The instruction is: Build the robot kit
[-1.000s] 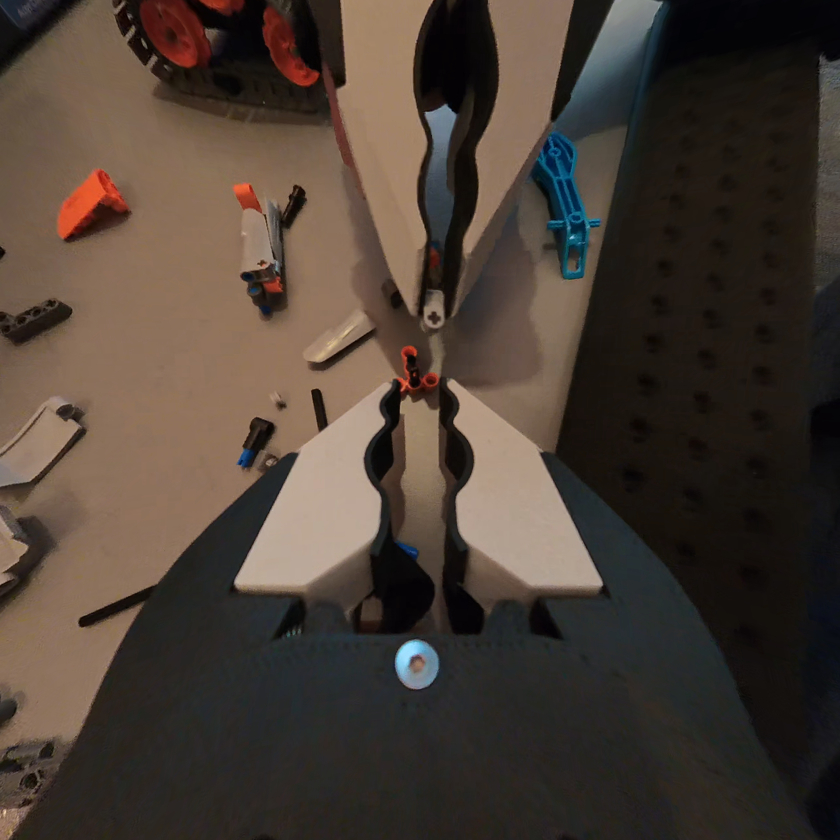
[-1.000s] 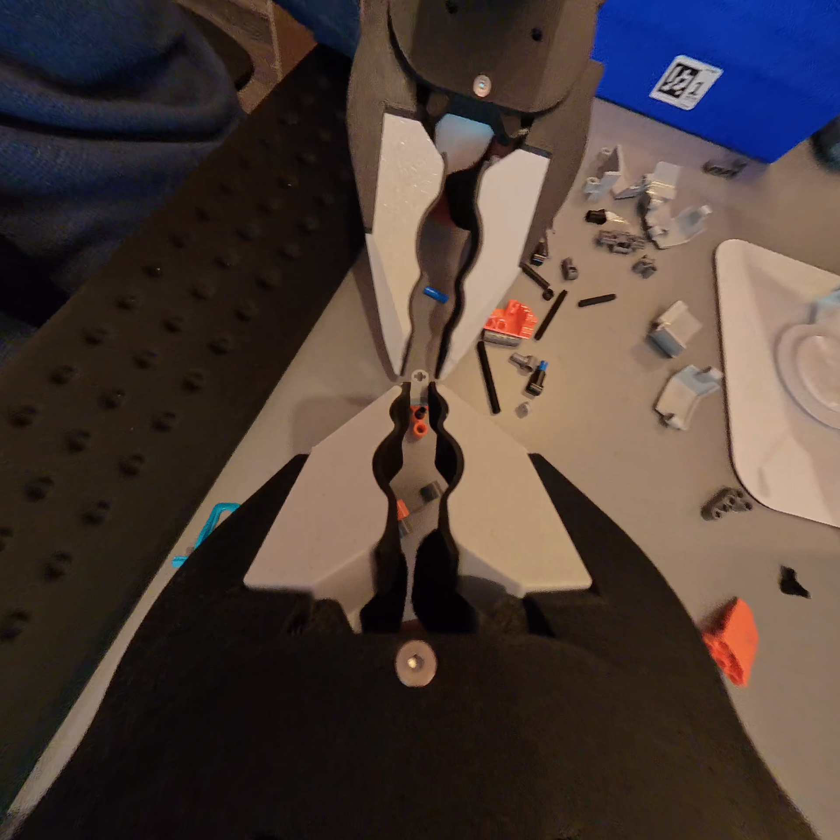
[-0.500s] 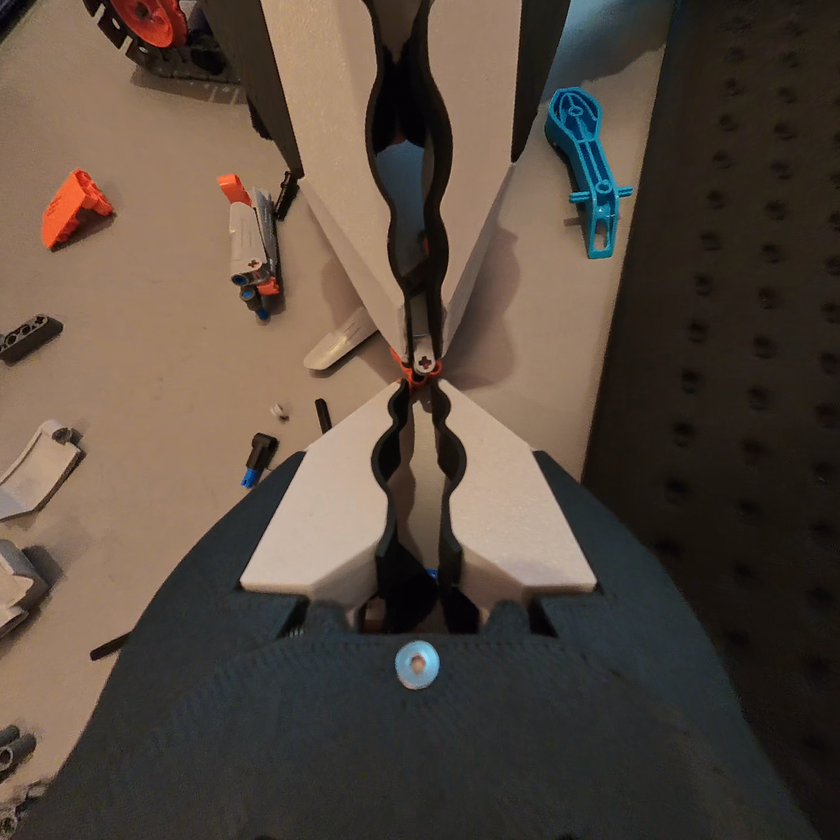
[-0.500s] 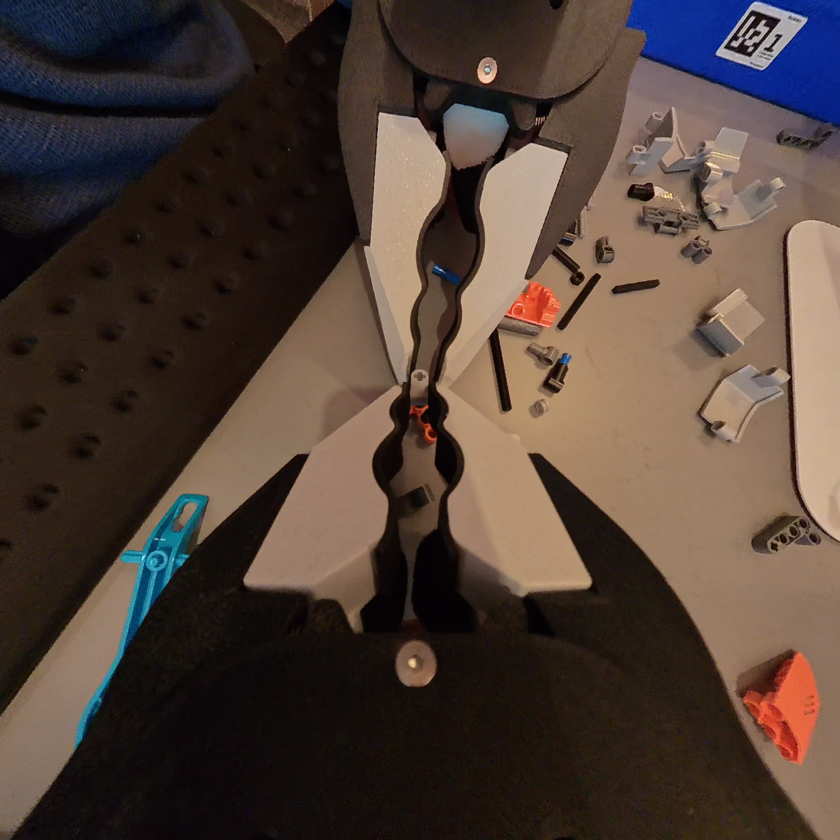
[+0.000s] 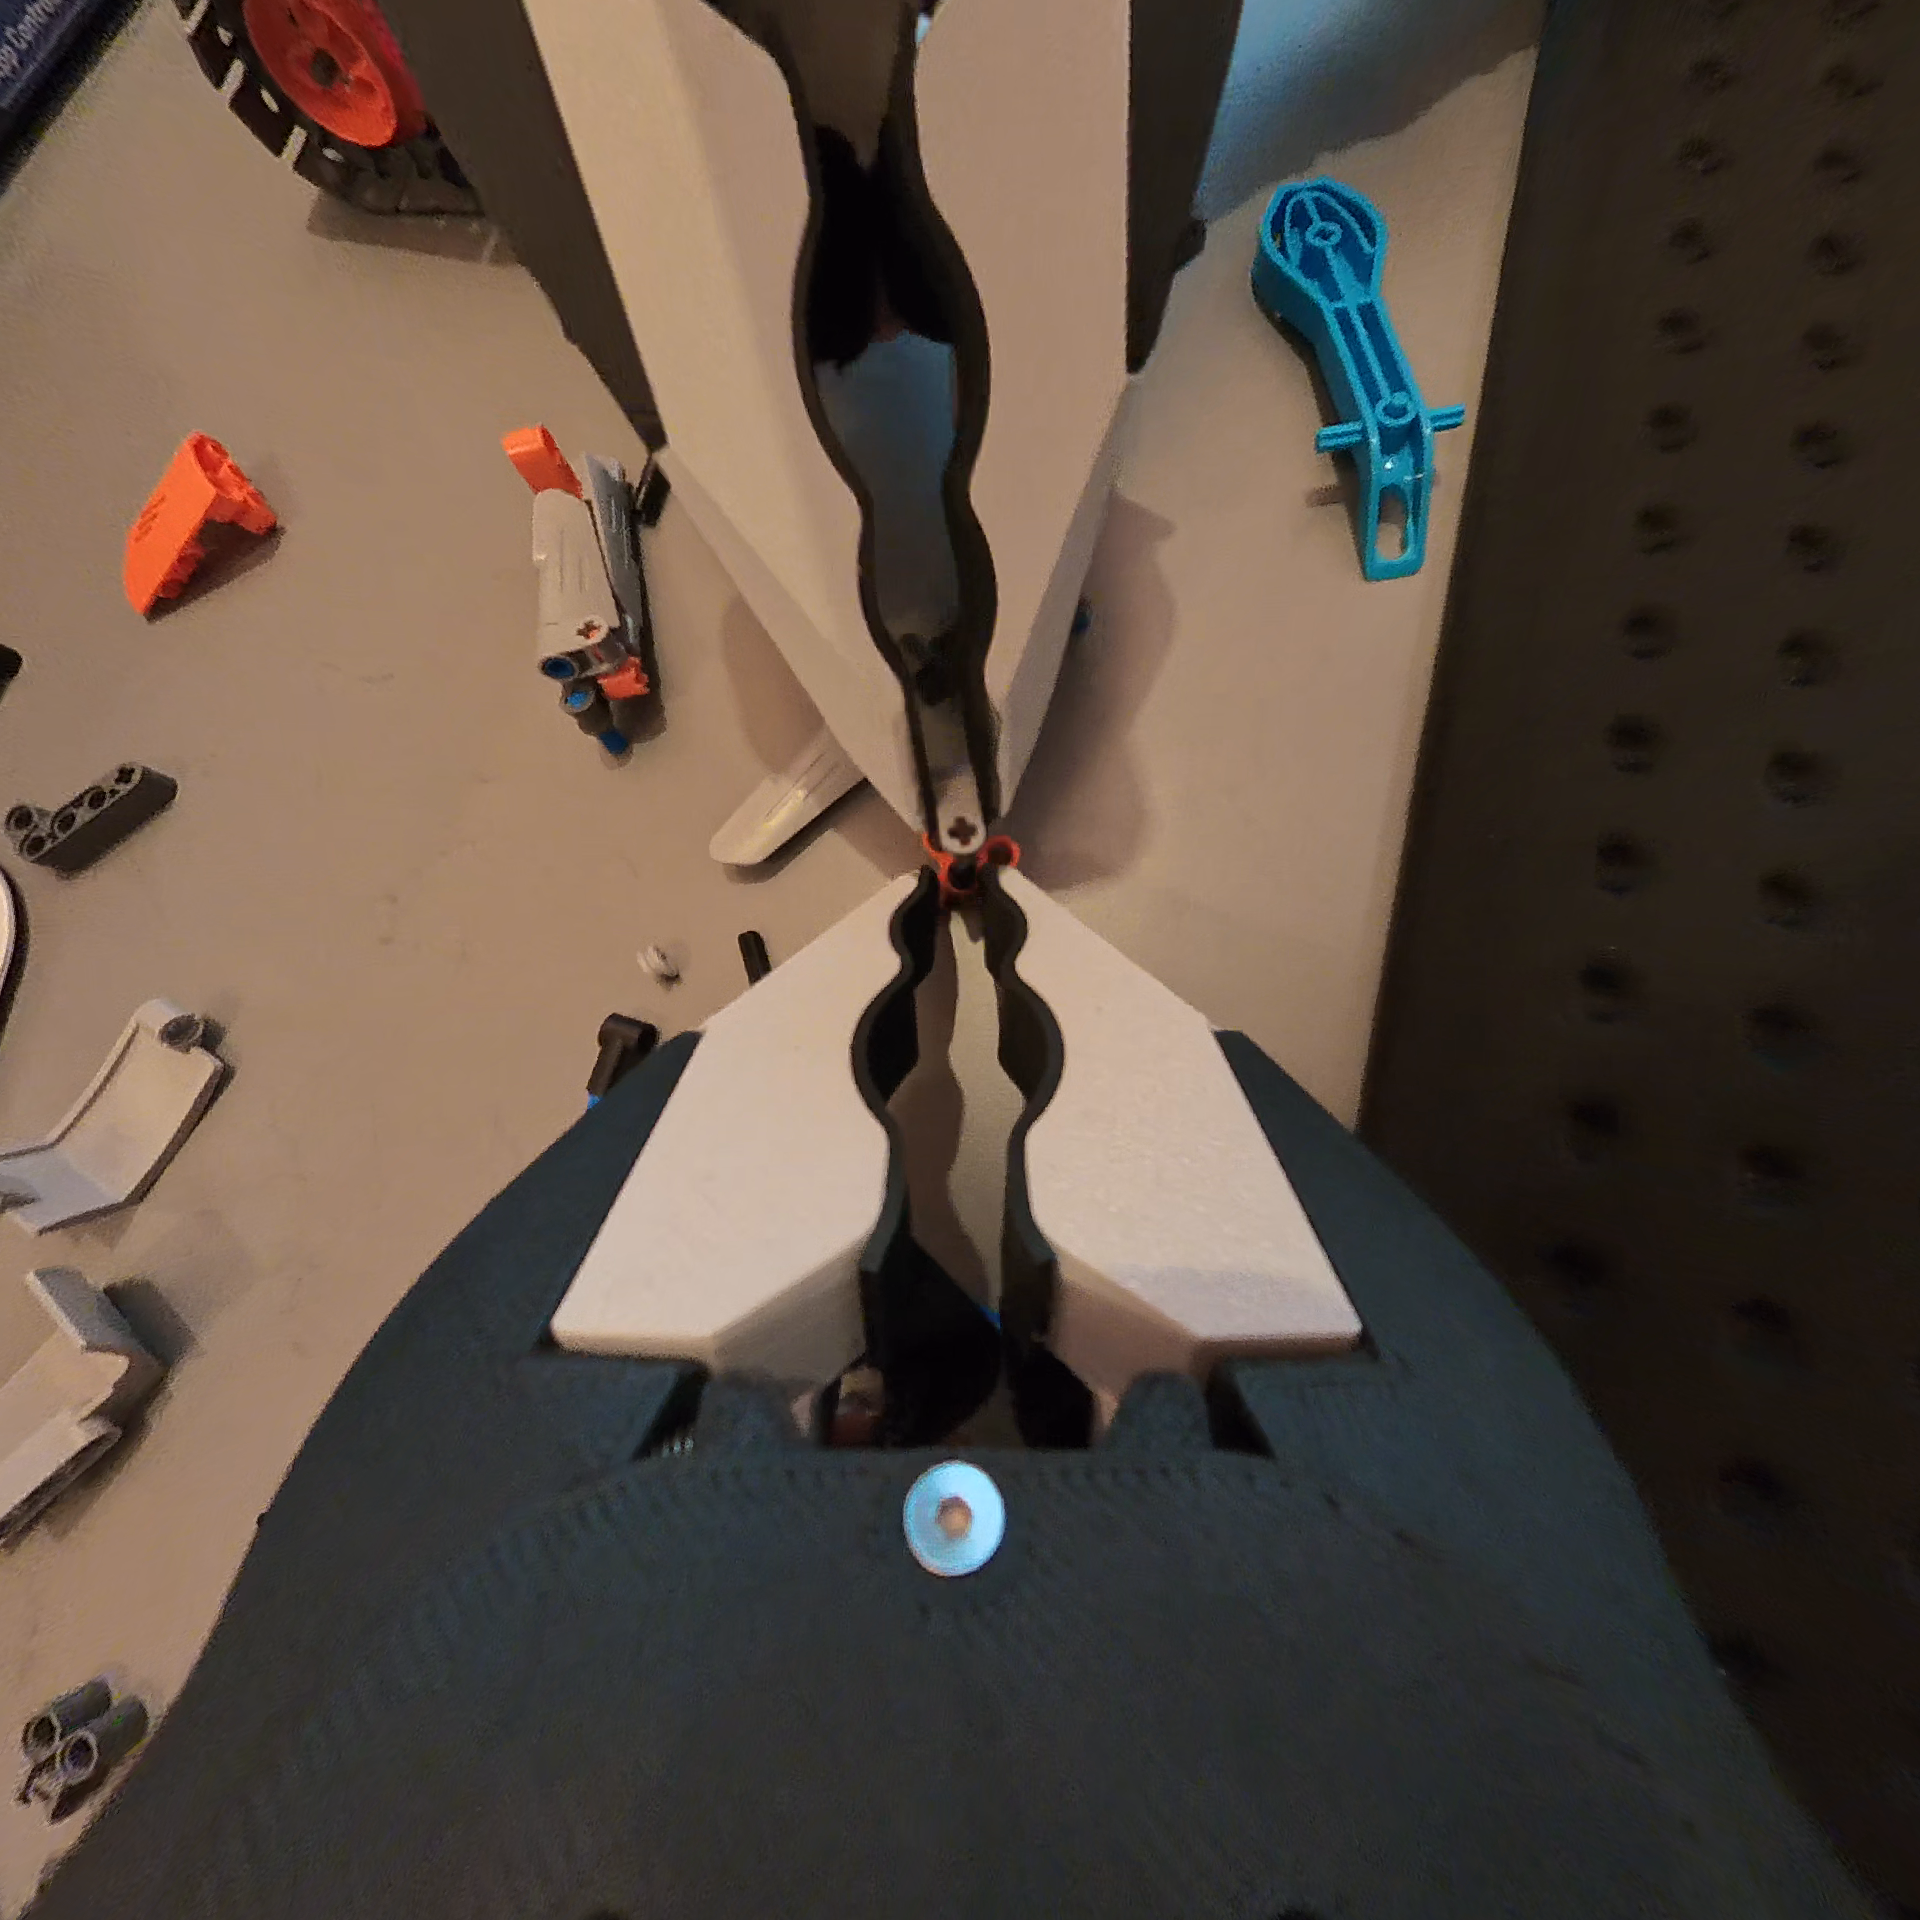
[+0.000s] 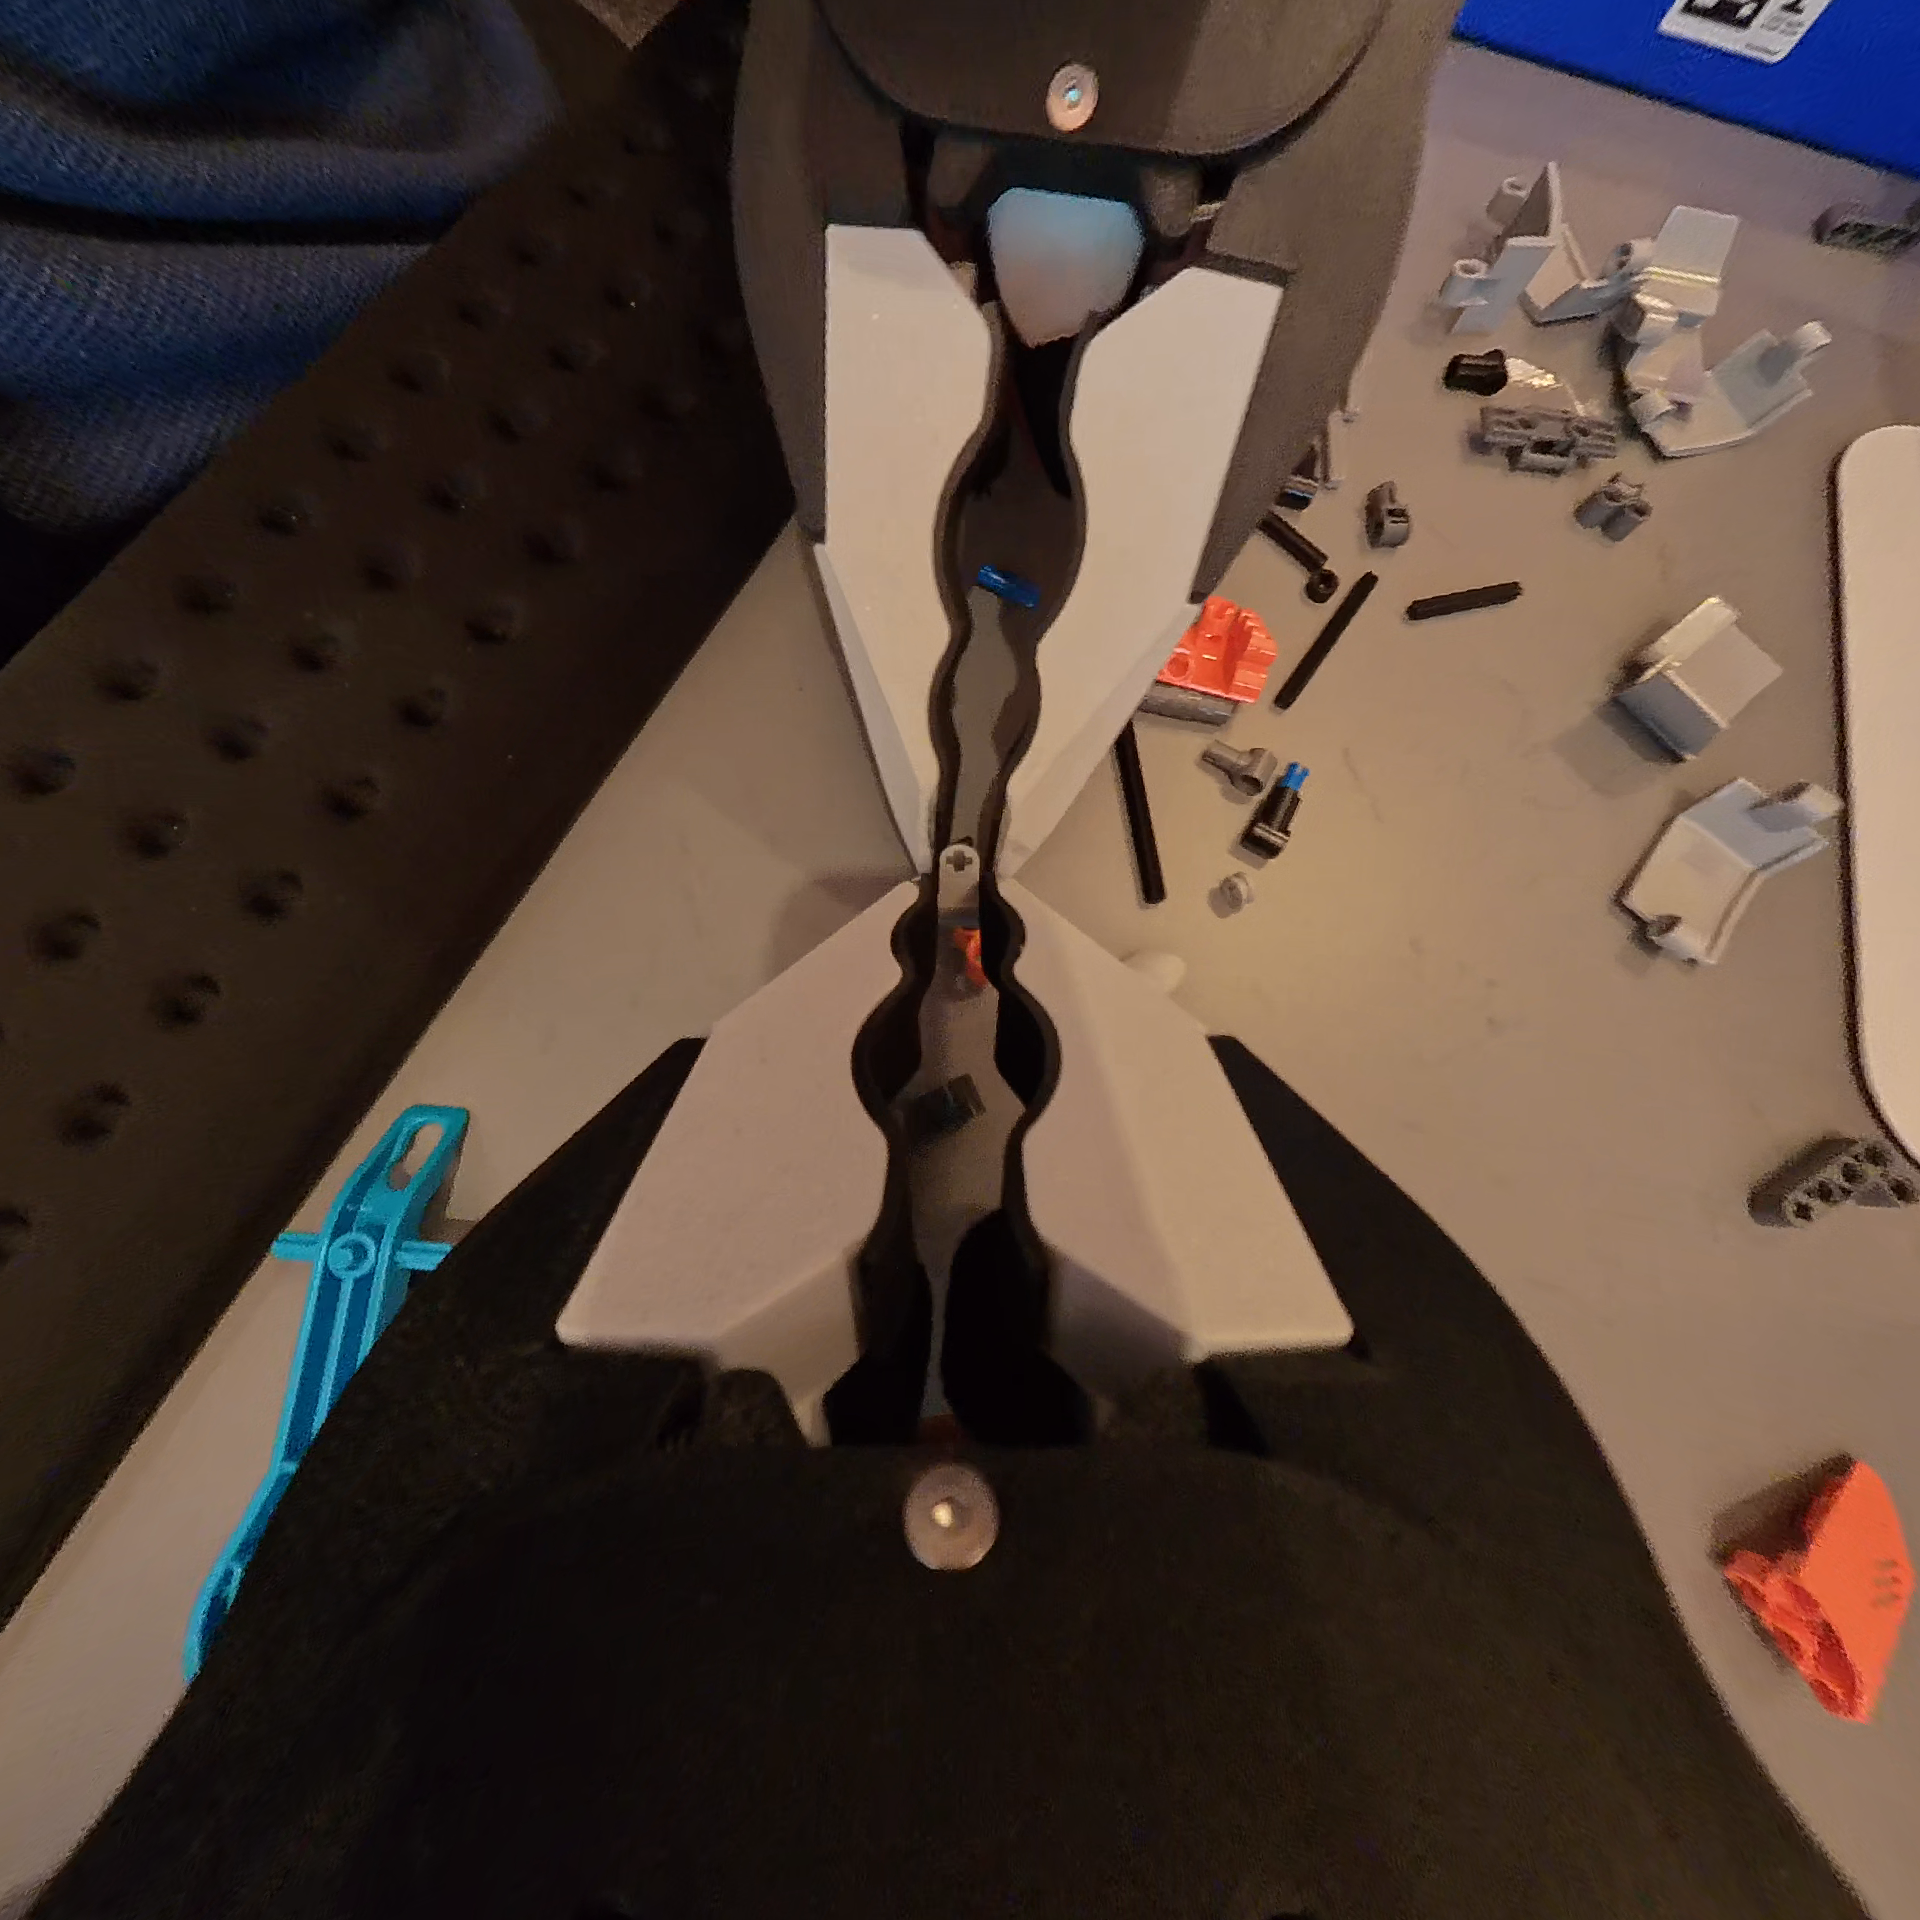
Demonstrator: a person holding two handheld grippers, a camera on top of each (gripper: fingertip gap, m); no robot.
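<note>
Left gripper (image 5: 961, 896) has its jaws nearly closed, pinching a small orange plastic connector piece (image 5: 966, 864) at the very tips. Right gripper (image 6: 961, 906) faces it tip to tip, jaws closed down on a thin light-grey plastic beam with a cross-shaped hole (image 5: 963, 821), whose end pokes out past the tips. Beam end touches the orange connector, both lifted above the grey counter (image 5: 364, 883), apparently so the two line up nose to nose; whether they are actually seated together cannot be told. Loose parts lie scattered on the counter: a turquoise plastic lever-shaped tool (image 5: 1356, 384) beside the black studded mat (image 5: 1683, 831), an orange wedge block (image 5: 192, 520), a small grey-and-orange subassembly with blue pins (image 5: 587, 592), curved grey panels (image 5: 114, 1117), and a black-tracked wheel with an orange hub (image 5: 332, 94) at the far edge. Right wrist view adds black axle rods (image 6: 1138, 821), a grey panel pile (image 6: 1642, 312), a white tray edge (image 6: 1881, 779) and a blue box (image 6: 1714, 83).
</note>
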